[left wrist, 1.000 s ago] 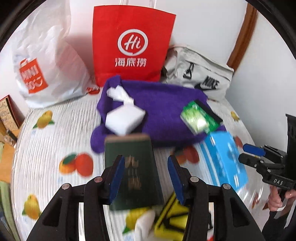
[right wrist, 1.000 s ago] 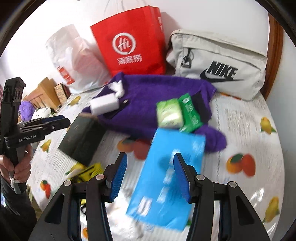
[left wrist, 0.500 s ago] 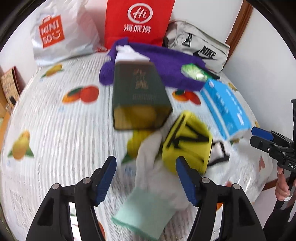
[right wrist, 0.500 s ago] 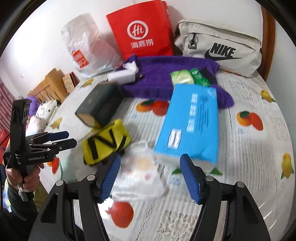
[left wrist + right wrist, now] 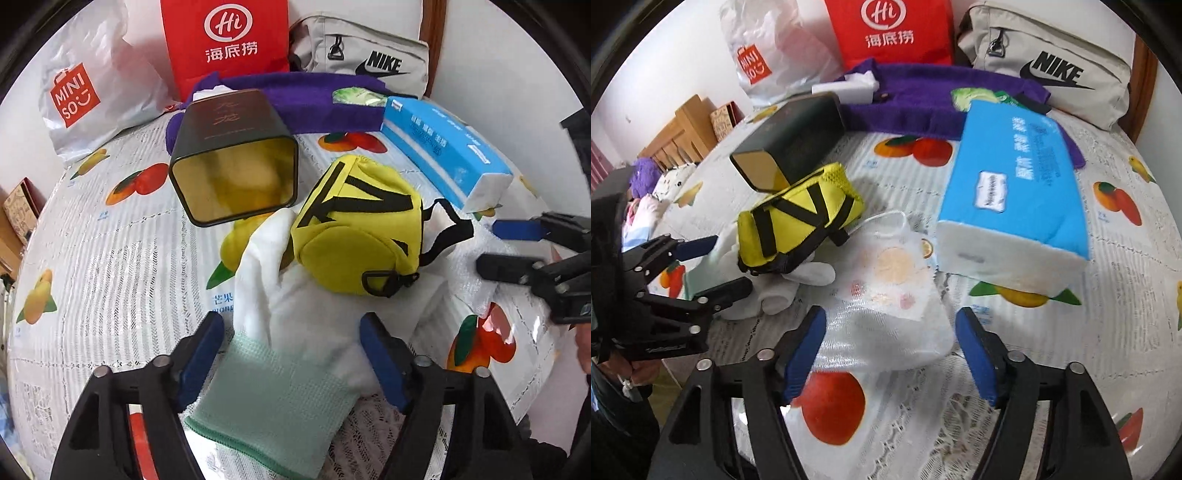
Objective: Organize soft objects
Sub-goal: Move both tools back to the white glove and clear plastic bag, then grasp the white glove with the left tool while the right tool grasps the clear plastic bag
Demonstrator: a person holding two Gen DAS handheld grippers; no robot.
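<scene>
A white glove with a green cuff (image 5: 280, 354) lies on the fruit-print tablecloth, its cuff between the fingers of my open left gripper (image 5: 291, 347). A yellow pouch with black straps (image 5: 354, 229) rests on the glove's fingers. My open right gripper (image 5: 890, 343) straddles a white mesh cloth with fruit print (image 5: 890, 291). A blue tissue pack (image 5: 1012, 192) lies to the right of it. A purple towel (image 5: 923, 96) lies behind. The left gripper also shows in the right wrist view (image 5: 713, 266).
A dark green tin (image 5: 236, 155) lies on its side, open end toward me. A red paper bag (image 5: 225, 40), a white Miniso bag (image 5: 81, 85) and a grey Nike bag (image 5: 362, 62) stand along the wall. The table edge runs close below both grippers.
Both grippers pulled back toward the near table edge and lowered. The left now straddles the glove cuff, the right the mesh cloth. Both jaws opened wider.
</scene>
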